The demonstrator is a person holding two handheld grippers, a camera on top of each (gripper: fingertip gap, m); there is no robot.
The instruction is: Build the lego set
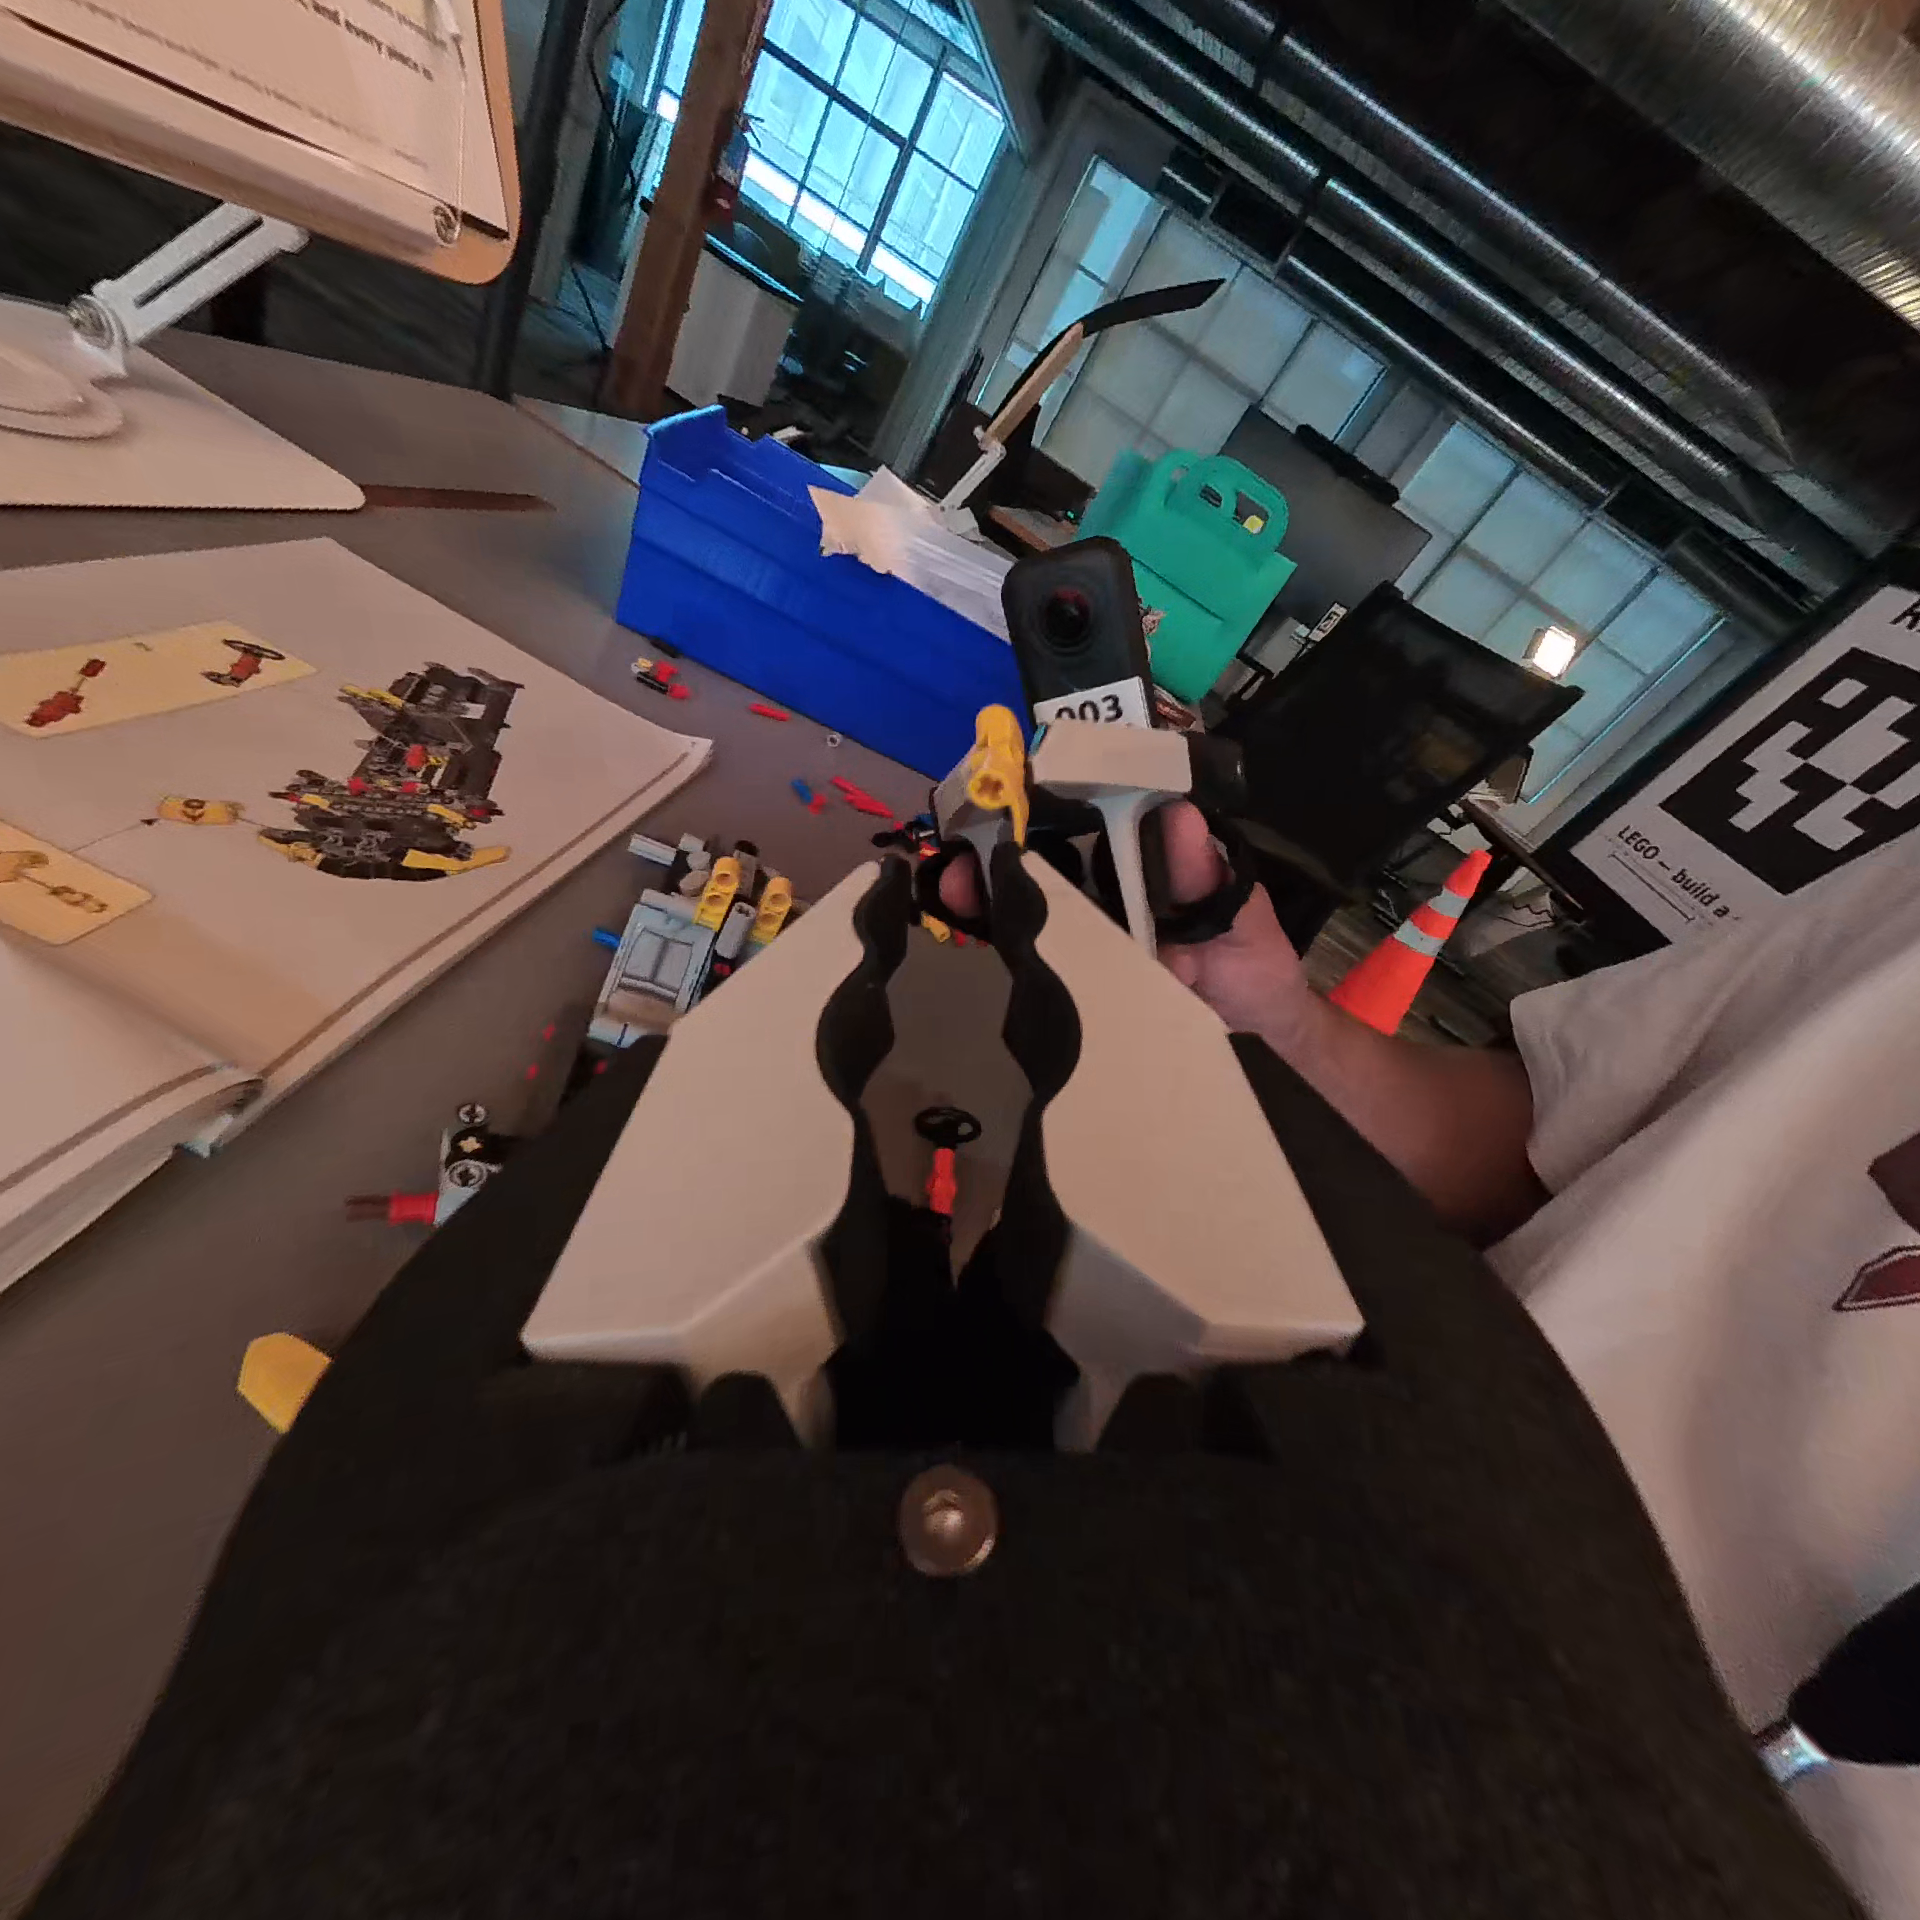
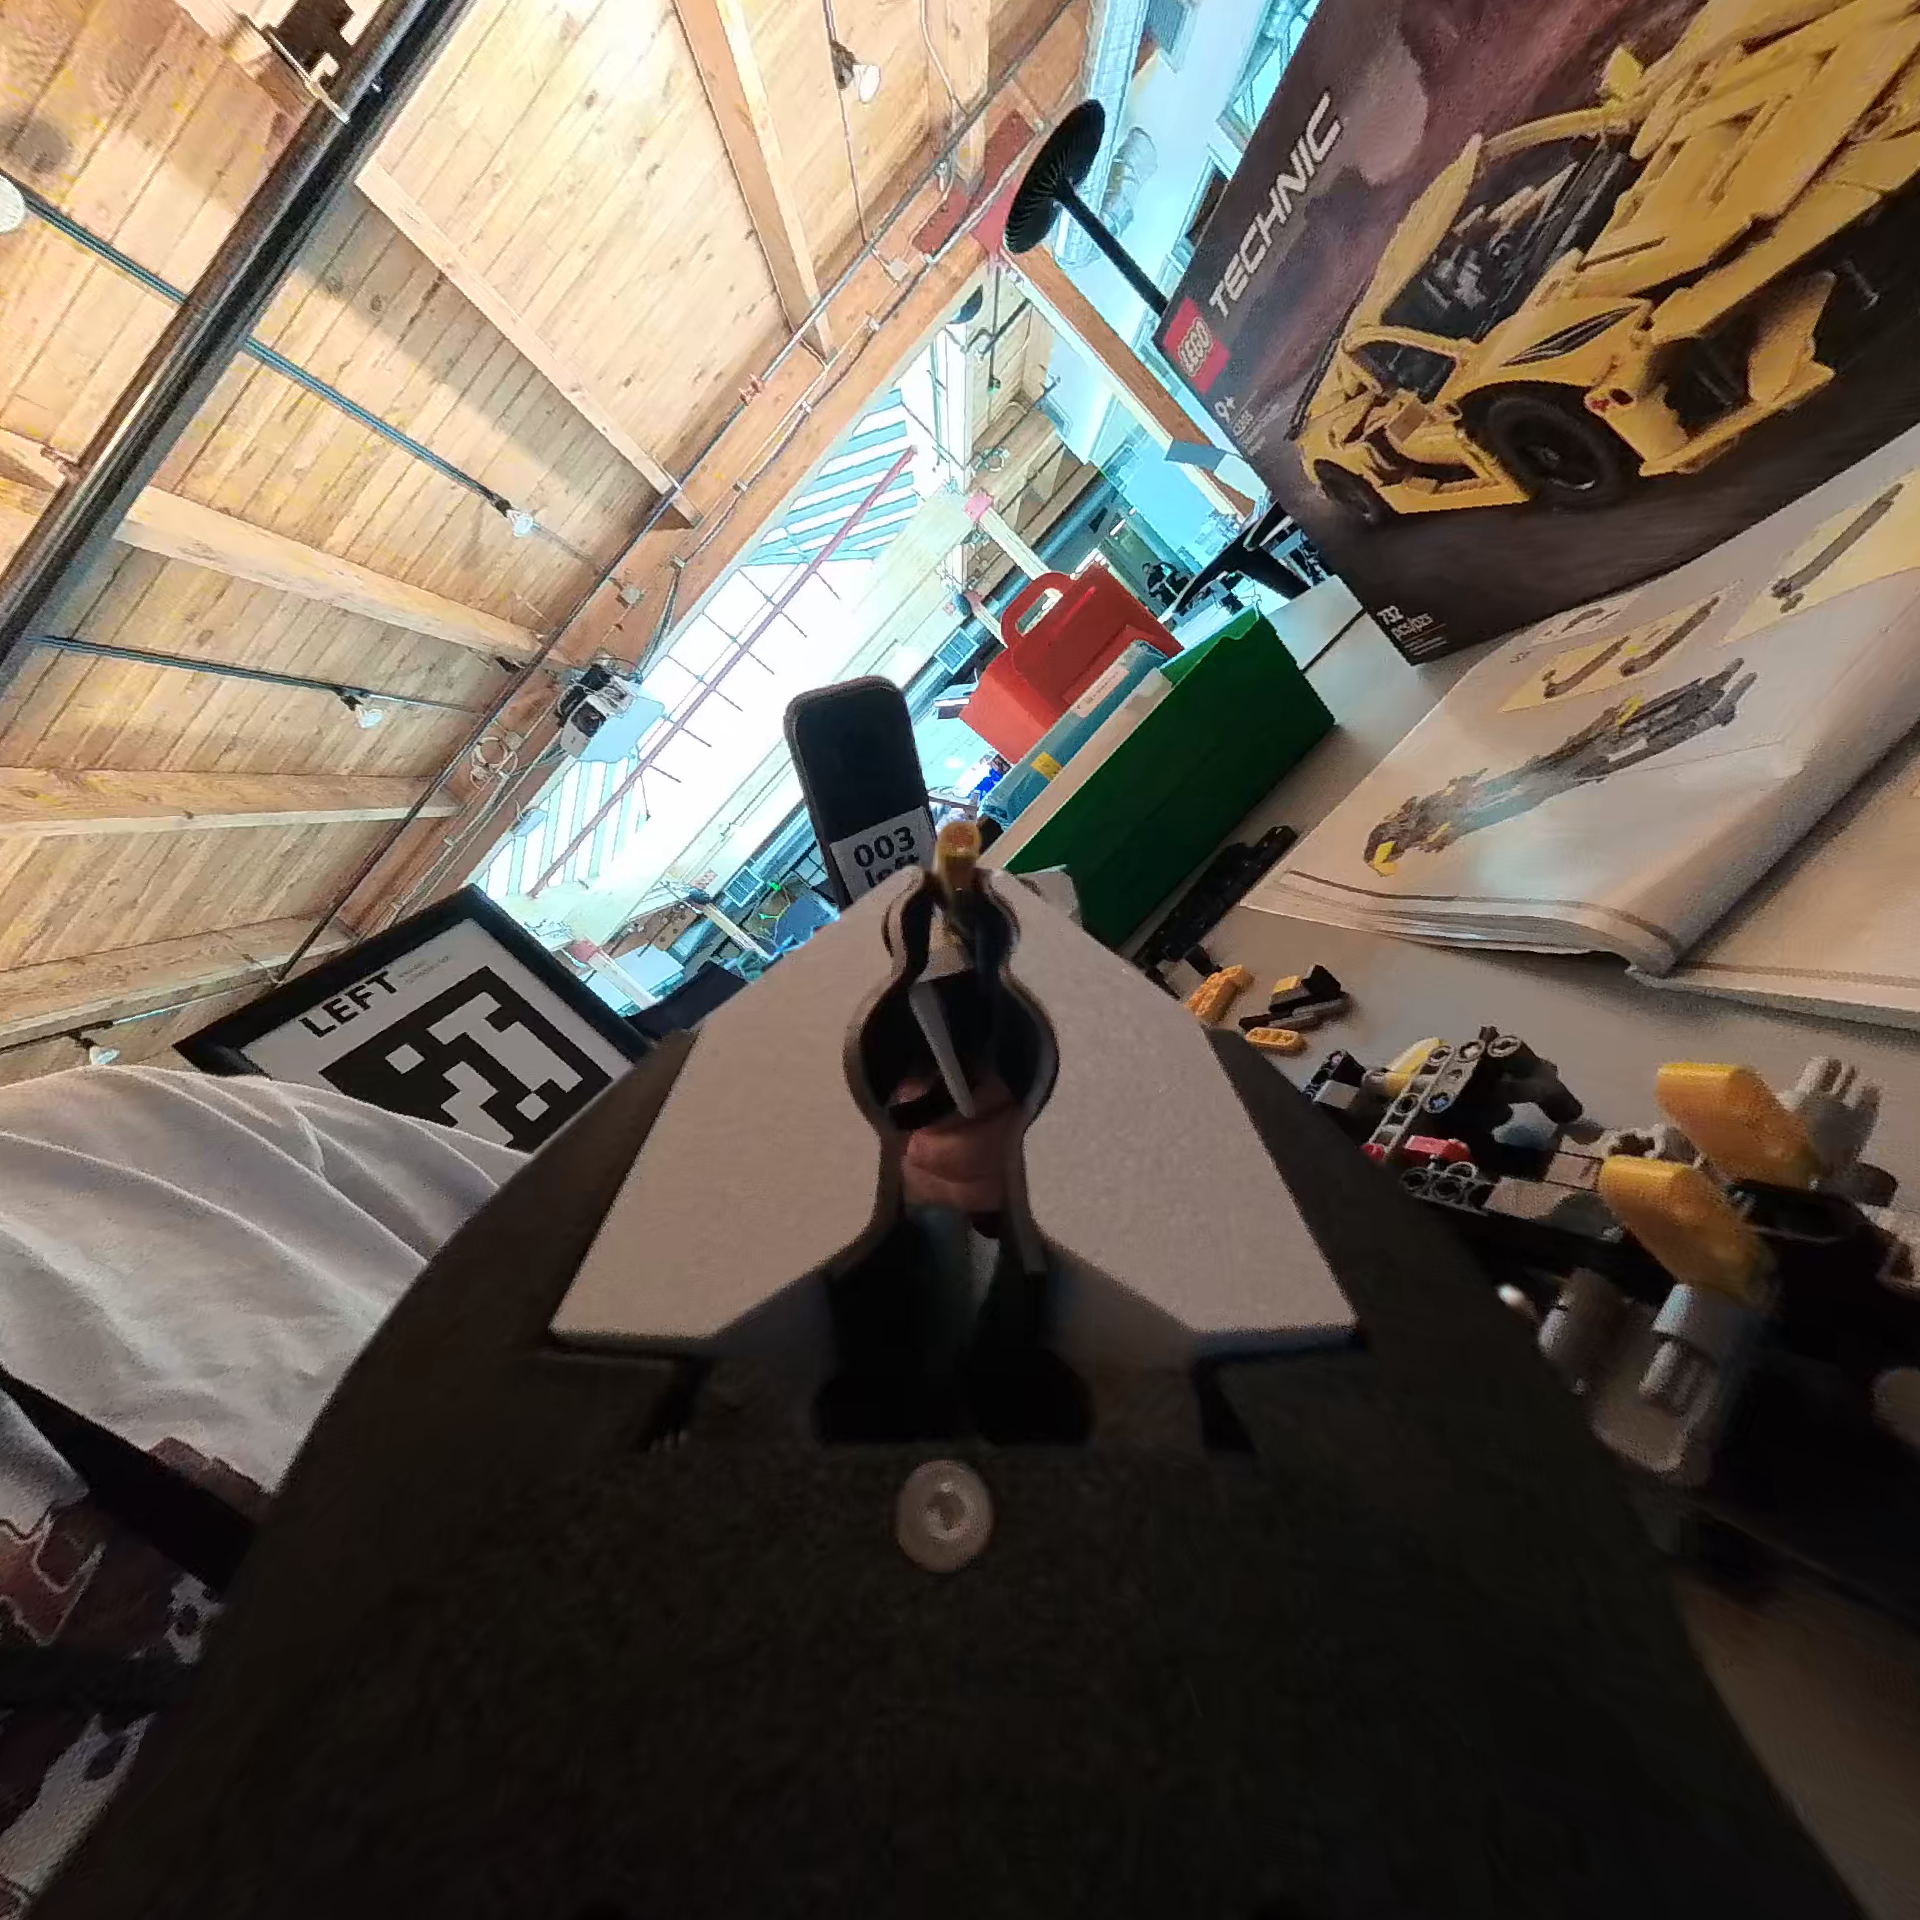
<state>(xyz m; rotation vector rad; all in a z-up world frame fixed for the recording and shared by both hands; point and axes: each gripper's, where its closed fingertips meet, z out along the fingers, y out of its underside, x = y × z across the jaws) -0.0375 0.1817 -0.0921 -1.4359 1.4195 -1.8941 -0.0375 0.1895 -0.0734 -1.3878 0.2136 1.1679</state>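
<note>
My right gripper (image 2: 956,899) is shut on a small yellow connector piece (image 2: 956,847) that sticks out past its tips. In the left wrist view that gripper (image 1: 1039,800) faces me, held by a hand, with the yellow piece (image 1: 994,764) at its tip. My left gripper (image 1: 951,878) is slightly open and holds nothing; its tips sit just below the yellow piece. The part-built black, grey and yellow car chassis (image 2: 1558,1164) lies on the table to the right. A smaller grey and yellow sub-build (image 1: 686,925) lies left of my left gripper.
An open instruction booklet (image 1: 312,779) lies at the left. A blue bin (image 1: 779,592) stands behind scattered red and blue pins. A black steering wheel piece (image 1: 943,1138) lies under my left fingers. A green bin (image 2: 1174,769) and the set's box (image 2: 1558,312) stand at the back. The tips of both grippers are at nearly the same place.
</note>
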